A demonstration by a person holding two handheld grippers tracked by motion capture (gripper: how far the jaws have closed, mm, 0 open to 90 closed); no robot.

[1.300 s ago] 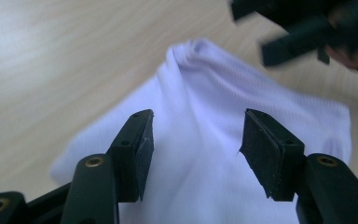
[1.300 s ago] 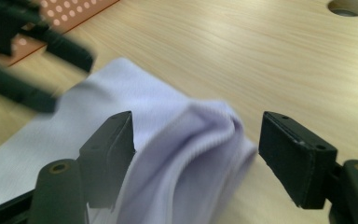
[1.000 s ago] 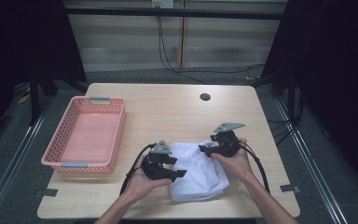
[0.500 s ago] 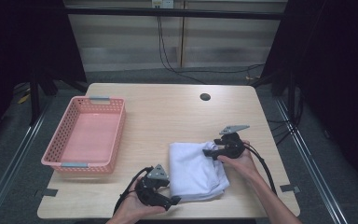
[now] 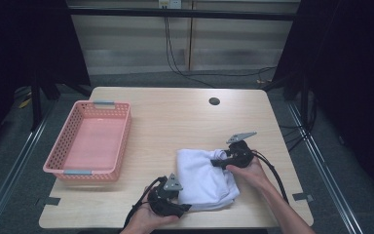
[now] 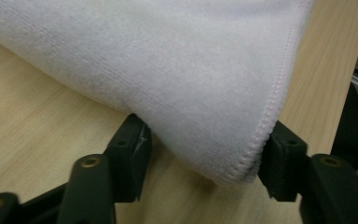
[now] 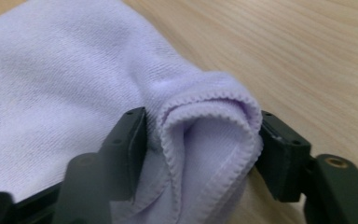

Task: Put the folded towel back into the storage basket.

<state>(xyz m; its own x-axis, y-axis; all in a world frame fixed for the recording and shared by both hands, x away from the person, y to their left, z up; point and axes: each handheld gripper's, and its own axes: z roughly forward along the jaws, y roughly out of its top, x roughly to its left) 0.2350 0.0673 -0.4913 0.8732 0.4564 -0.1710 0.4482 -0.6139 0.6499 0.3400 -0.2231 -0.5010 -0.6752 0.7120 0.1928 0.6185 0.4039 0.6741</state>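
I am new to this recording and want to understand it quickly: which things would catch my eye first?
First, the folded white terry-cloth towel near the front edge of the light wooden table, with a black two-jaw gripper at each end: the left gripper at its near corner, the right gripper at its bunched far corner; both have just been closing. Next, the empty pink perforated plastic basket at the table's left.

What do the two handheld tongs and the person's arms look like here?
Both tongs, left and right, are black, each topped by a grey three-cornered plate and trailing a black cable. Their jaws are blocky black pads with small brass-coloured screws. The forearms are bare, no sleeves in view.
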